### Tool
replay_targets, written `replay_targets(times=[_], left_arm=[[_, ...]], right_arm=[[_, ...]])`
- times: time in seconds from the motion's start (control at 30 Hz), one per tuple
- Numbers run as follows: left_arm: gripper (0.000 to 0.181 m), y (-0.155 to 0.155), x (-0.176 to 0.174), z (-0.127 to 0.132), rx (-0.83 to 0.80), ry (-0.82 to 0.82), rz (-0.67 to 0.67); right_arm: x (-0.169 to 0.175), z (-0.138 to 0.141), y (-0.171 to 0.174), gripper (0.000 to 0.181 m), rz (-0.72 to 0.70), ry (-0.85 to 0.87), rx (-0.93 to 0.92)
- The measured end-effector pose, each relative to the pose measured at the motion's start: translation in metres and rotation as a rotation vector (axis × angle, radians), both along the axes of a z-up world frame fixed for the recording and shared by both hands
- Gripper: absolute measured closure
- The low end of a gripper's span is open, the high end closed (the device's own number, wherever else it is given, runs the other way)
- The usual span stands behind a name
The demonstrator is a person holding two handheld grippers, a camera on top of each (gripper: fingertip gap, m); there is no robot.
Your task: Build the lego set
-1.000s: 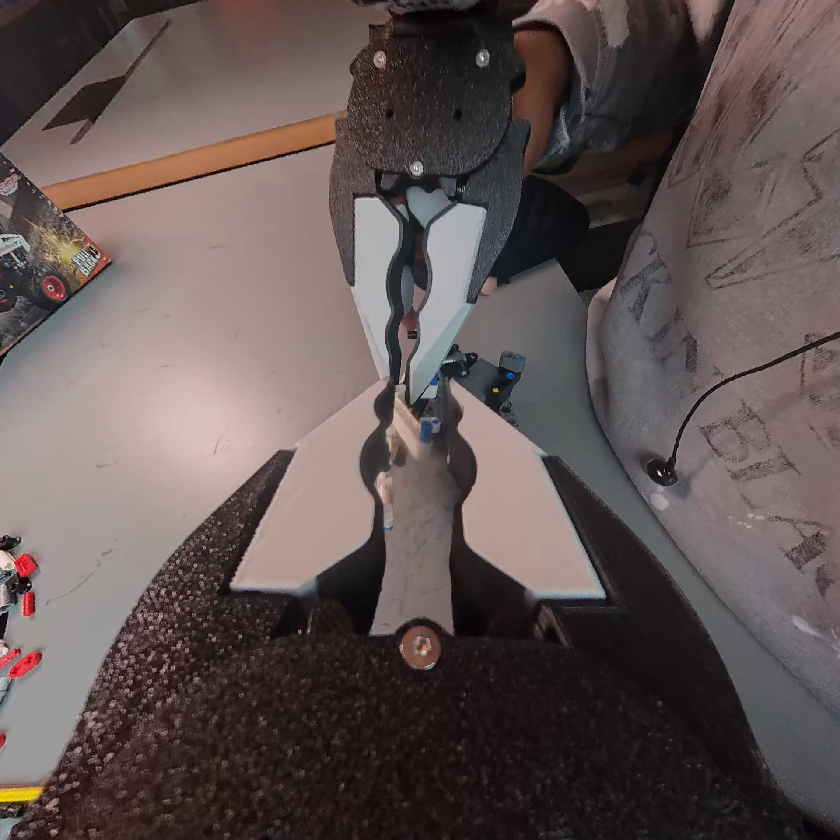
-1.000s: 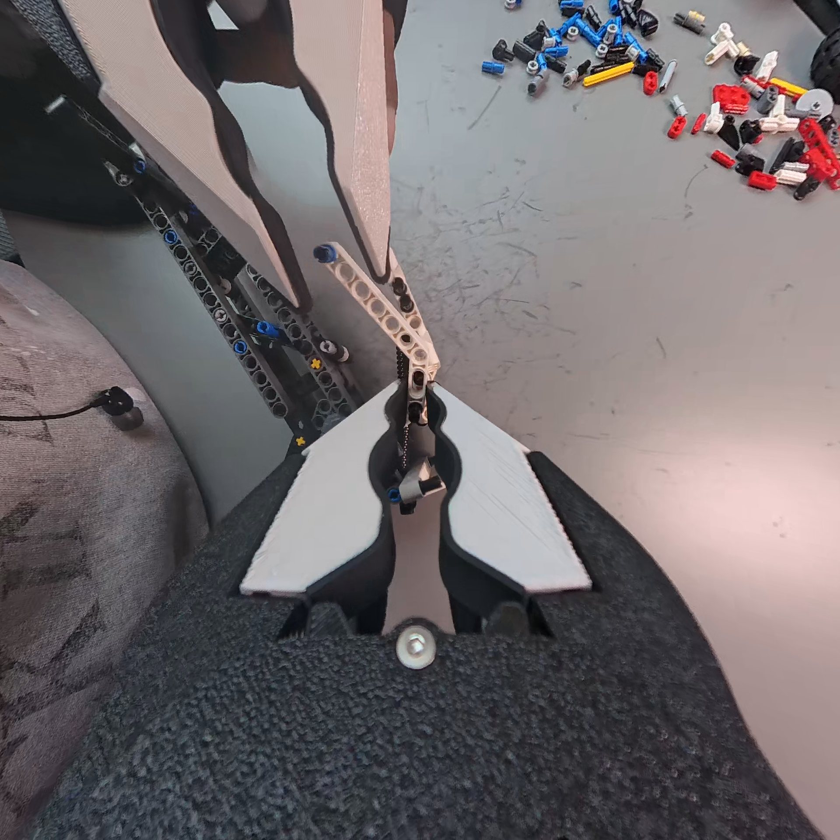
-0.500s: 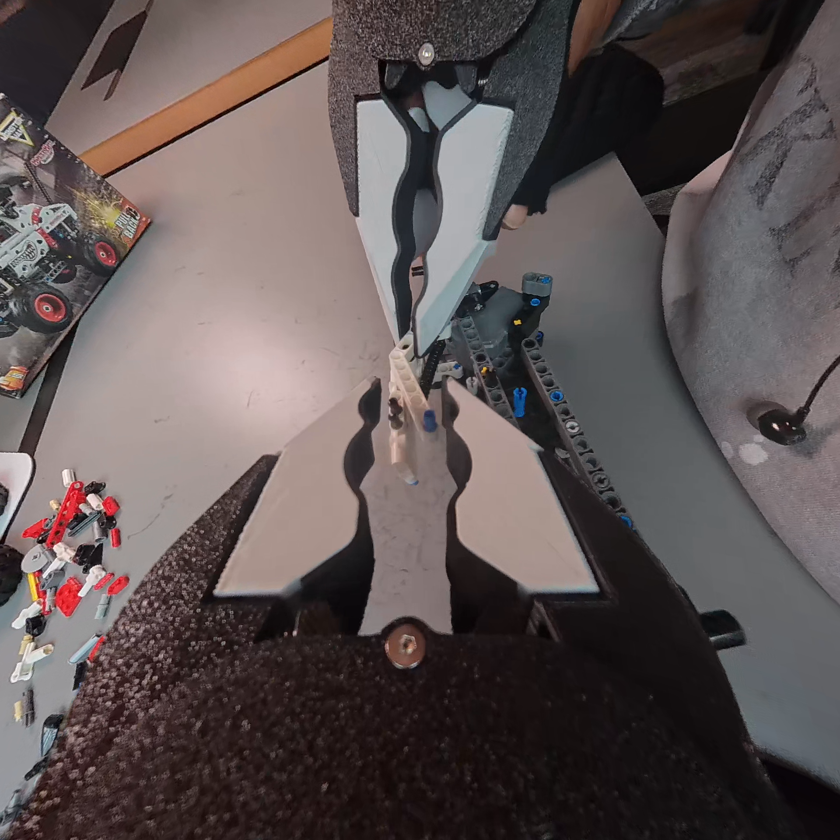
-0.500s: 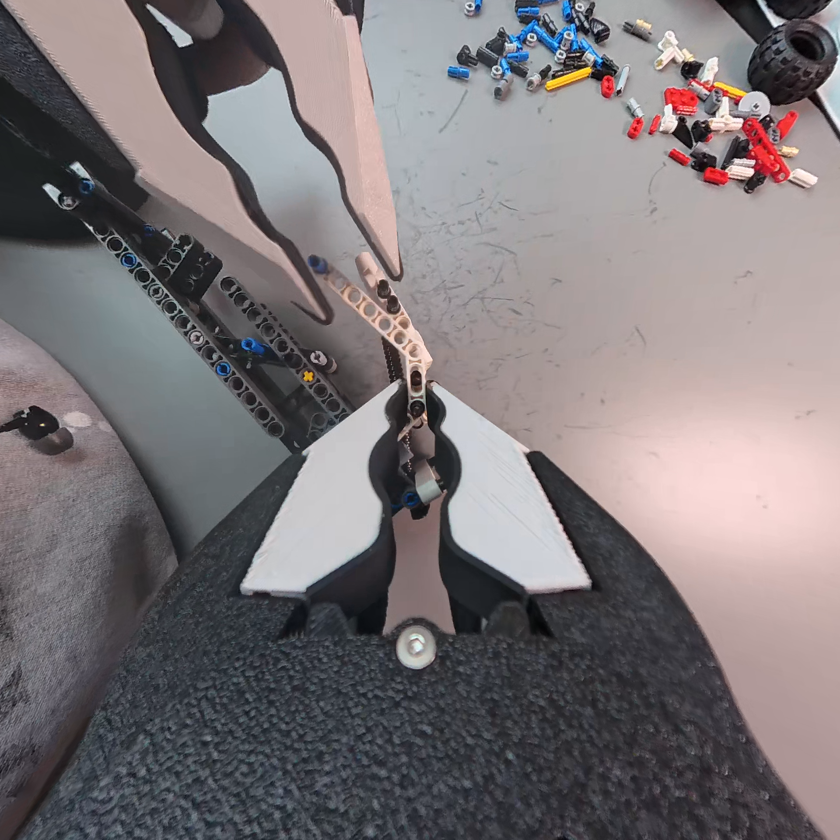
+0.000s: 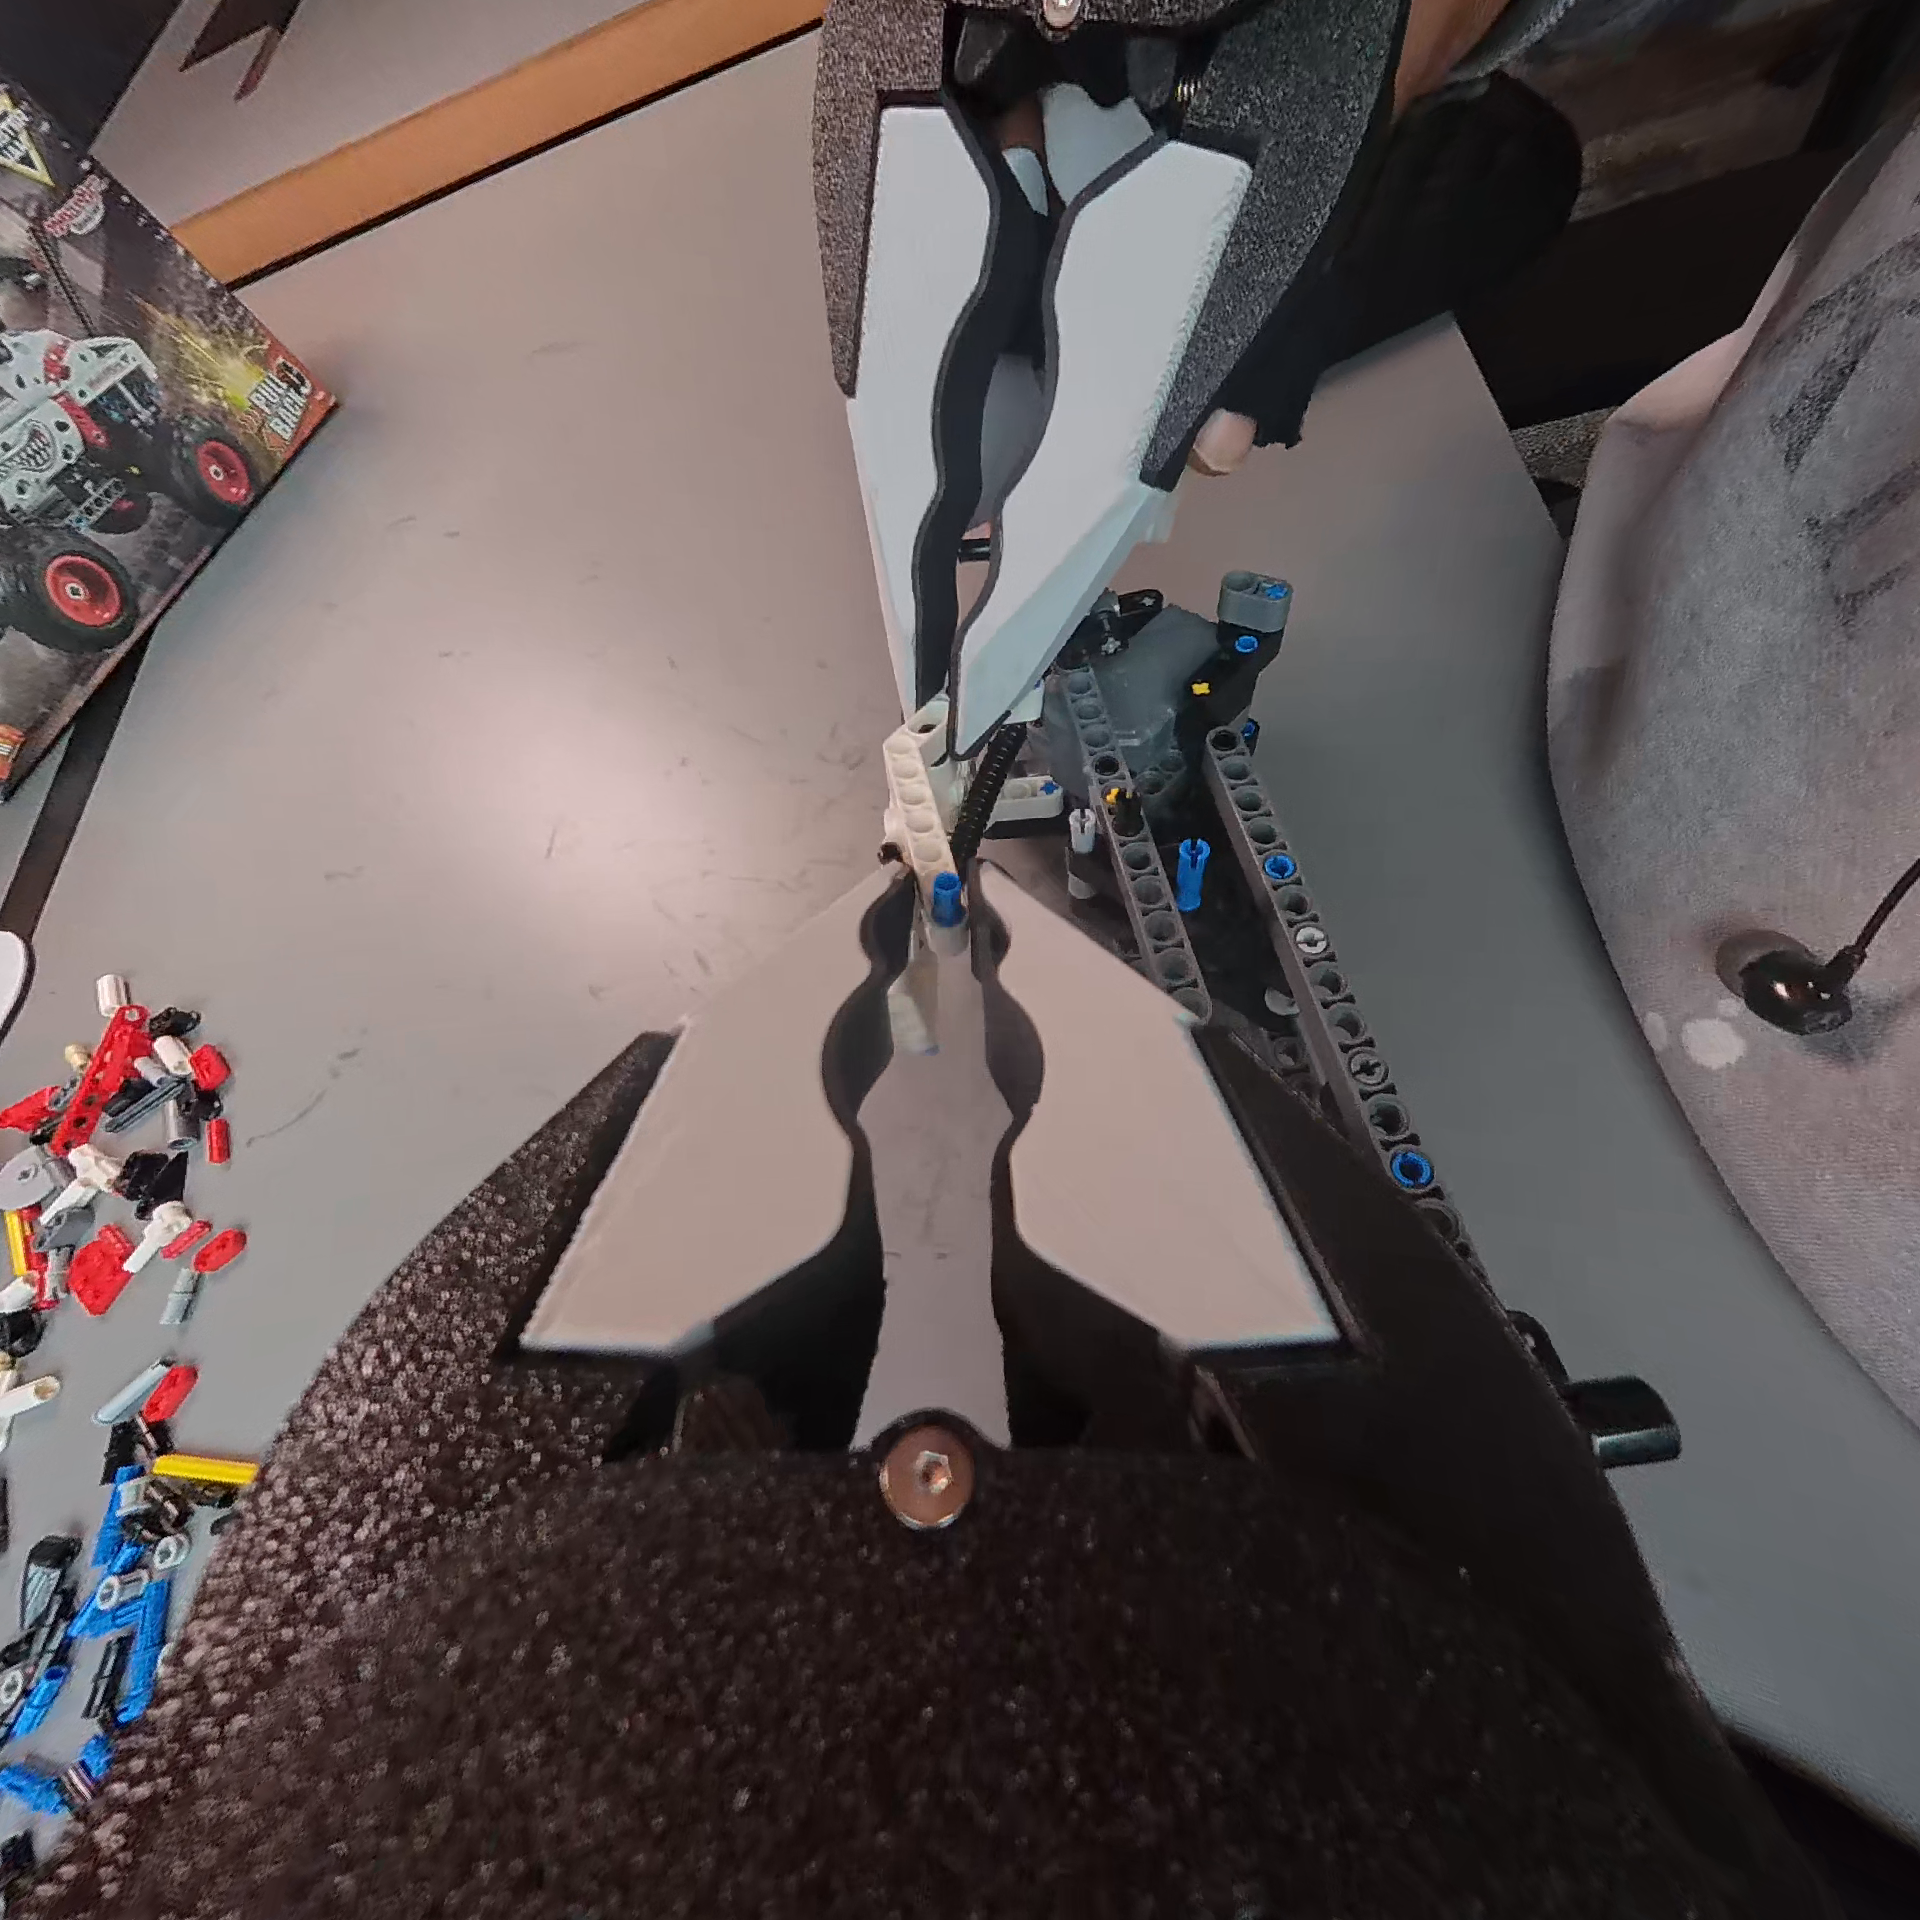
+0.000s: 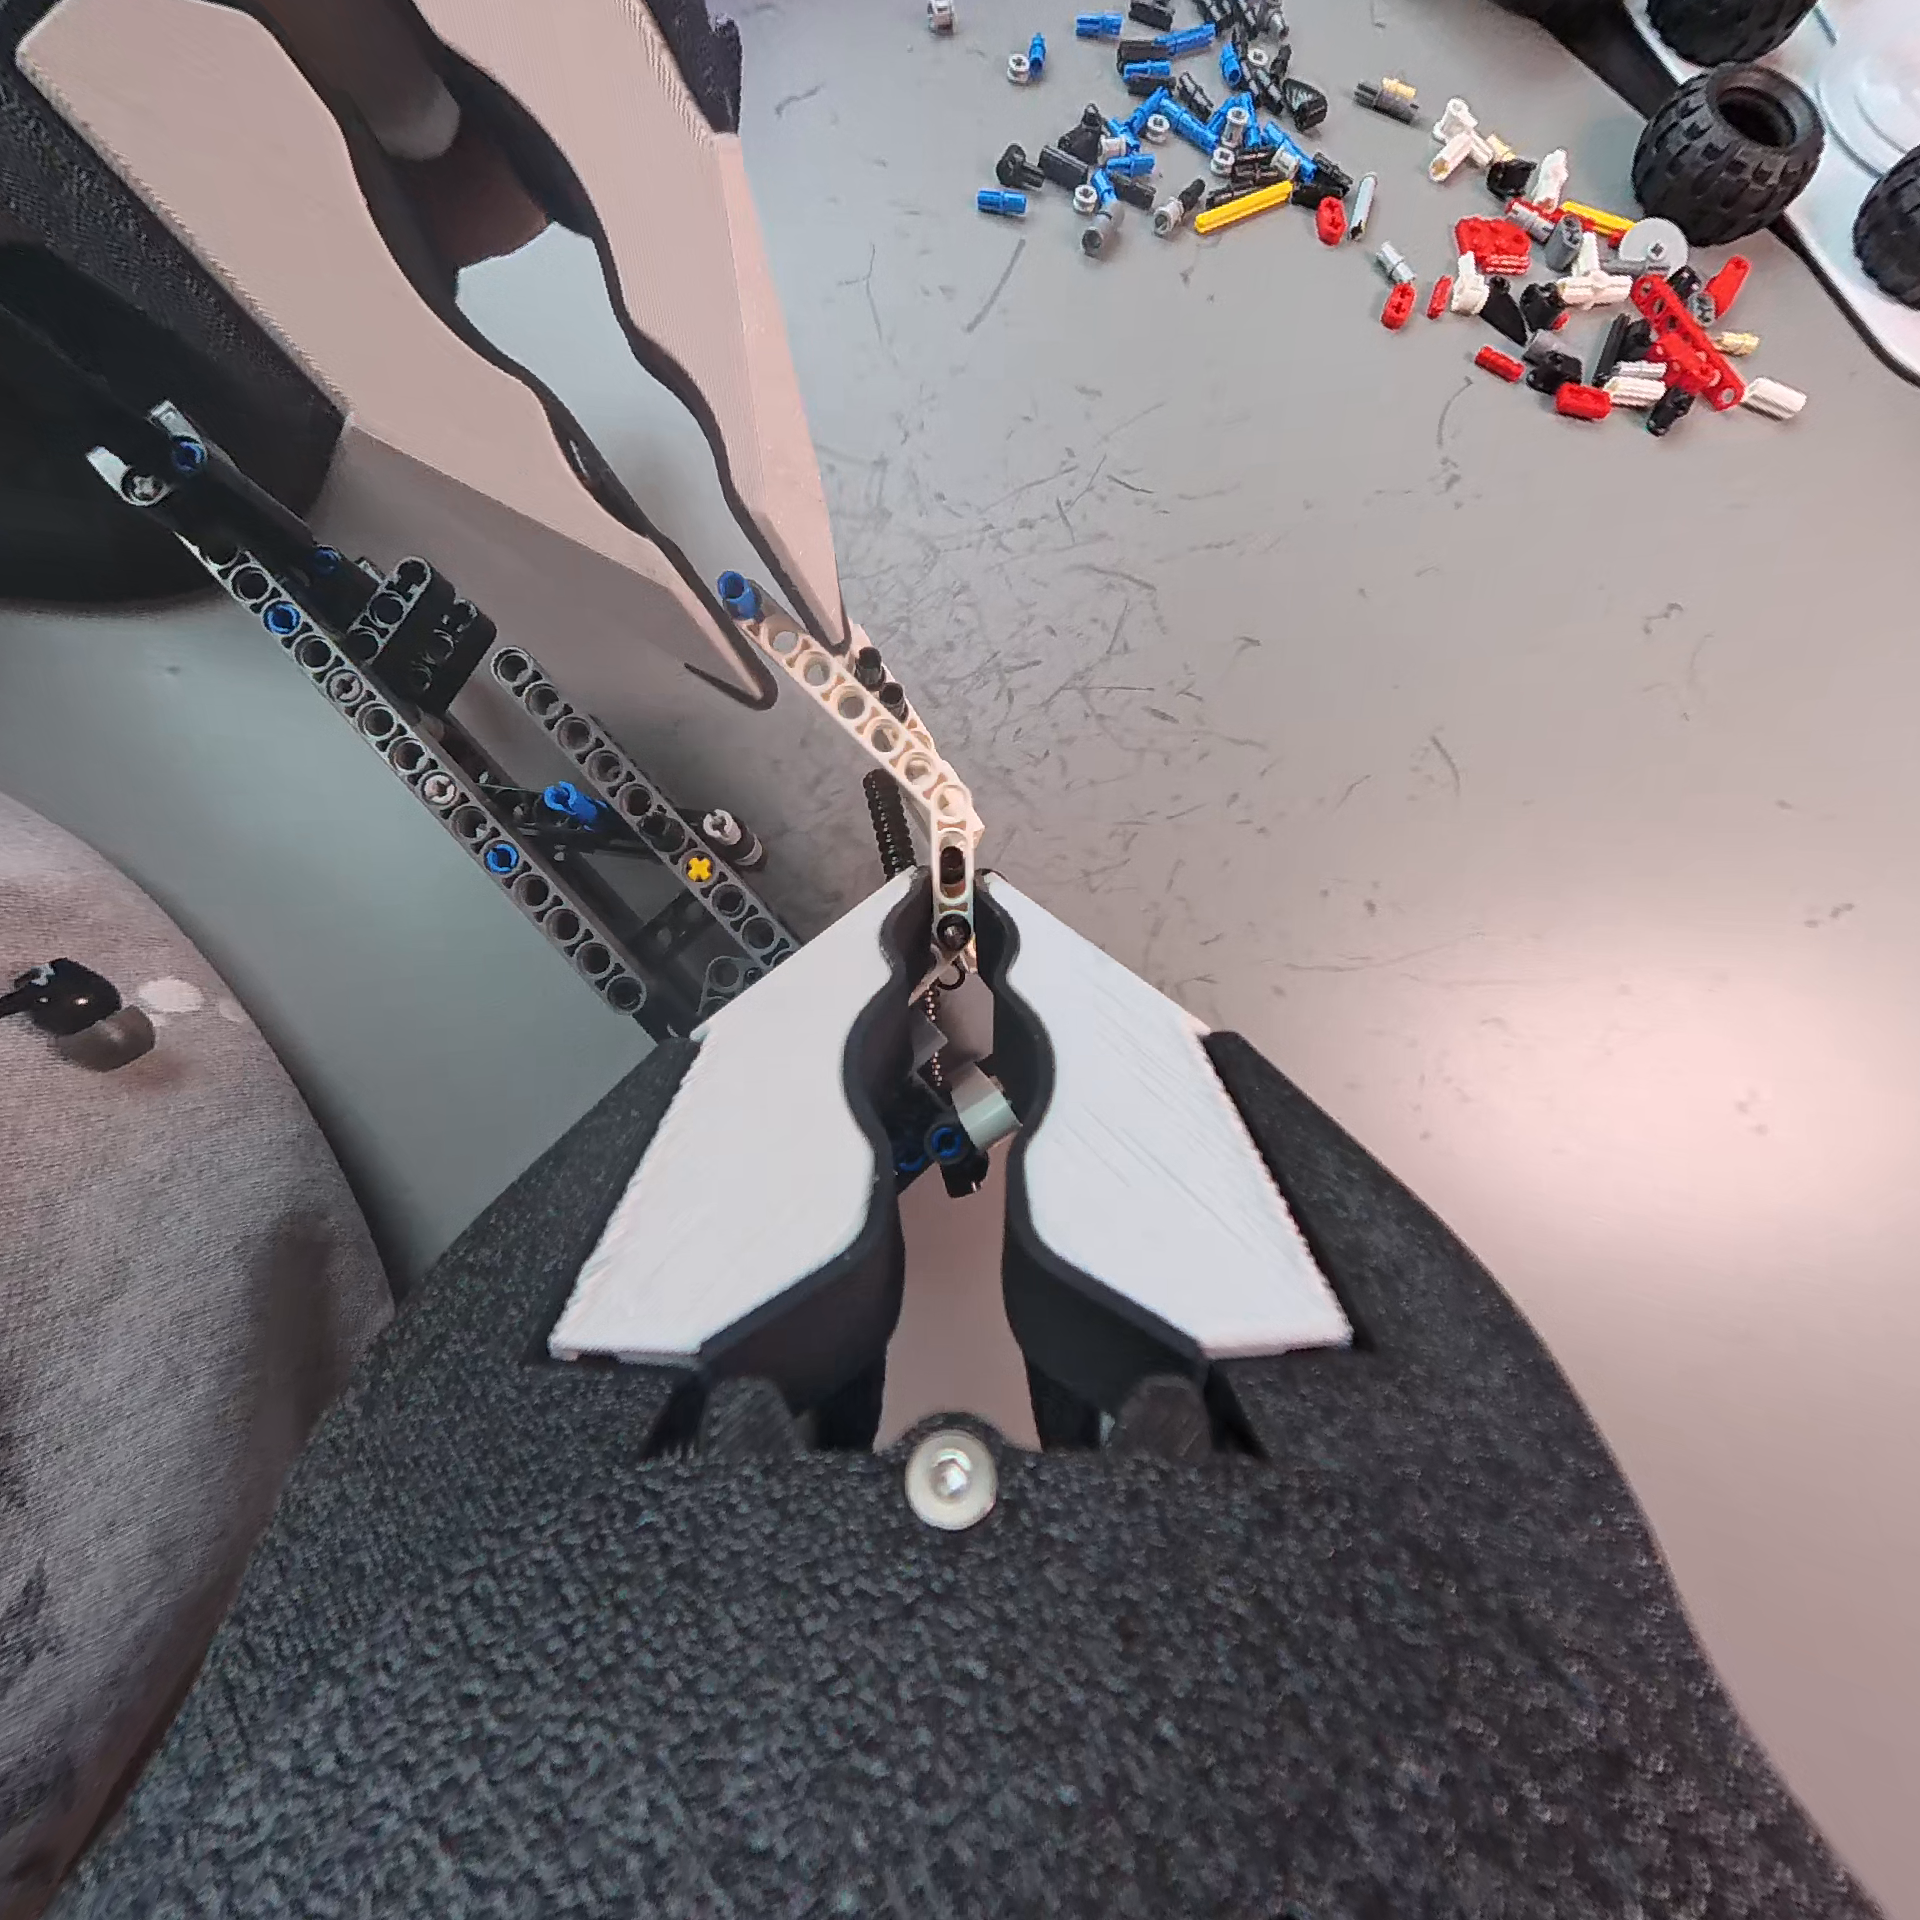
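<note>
Two handheld grippers meet tip to tip over a grey table (image 6: pixel 1351 727), sharing one white perforated lego beam (image 6: pixel 883 727). The right gripper (image 6: pixel 954 904) has its fingers closed tight on the beam's near end, with a small grey and blue connector tucked between them farther back. The left gripper (image 5: pixel 935 904) pinches the beam's opposite end, beside a blue pin (image 5: pixel 945 894). A dark grey lego chassis frame (image 5: pixel 1247 831) lies flat on the table just beside the beam. Loose lego pieces (image 6: pixel 1351 208) and black tyres (image 6: pixel 1725 151) lie well apart. The set's box (image 5: pixel 104 416) rests at the table's far edge.
</note>
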State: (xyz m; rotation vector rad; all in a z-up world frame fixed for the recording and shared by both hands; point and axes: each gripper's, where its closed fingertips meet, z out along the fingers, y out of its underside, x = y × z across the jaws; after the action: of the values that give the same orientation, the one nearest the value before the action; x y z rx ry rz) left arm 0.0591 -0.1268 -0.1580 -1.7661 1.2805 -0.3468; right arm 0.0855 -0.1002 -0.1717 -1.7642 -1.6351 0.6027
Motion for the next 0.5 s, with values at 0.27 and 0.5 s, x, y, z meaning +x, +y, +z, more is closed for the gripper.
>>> replay_targets(times=[0.27, 0.5], left_arm=[[0.173, 0.0034, -0.0042, 0.0043, -0.061, -0.051, 0.013], [0.172, 0.0087, -0.0039, 0.0051, -0.129, -0.125, 0.039]], right_arm=[[-0.0008, 0.0027, -0.0058, 0.173, 0.034, 0.044, -0.04], [0.0001, 0.0024, -0.0042, 0.172, 0.038, 0.038, -0.037]])
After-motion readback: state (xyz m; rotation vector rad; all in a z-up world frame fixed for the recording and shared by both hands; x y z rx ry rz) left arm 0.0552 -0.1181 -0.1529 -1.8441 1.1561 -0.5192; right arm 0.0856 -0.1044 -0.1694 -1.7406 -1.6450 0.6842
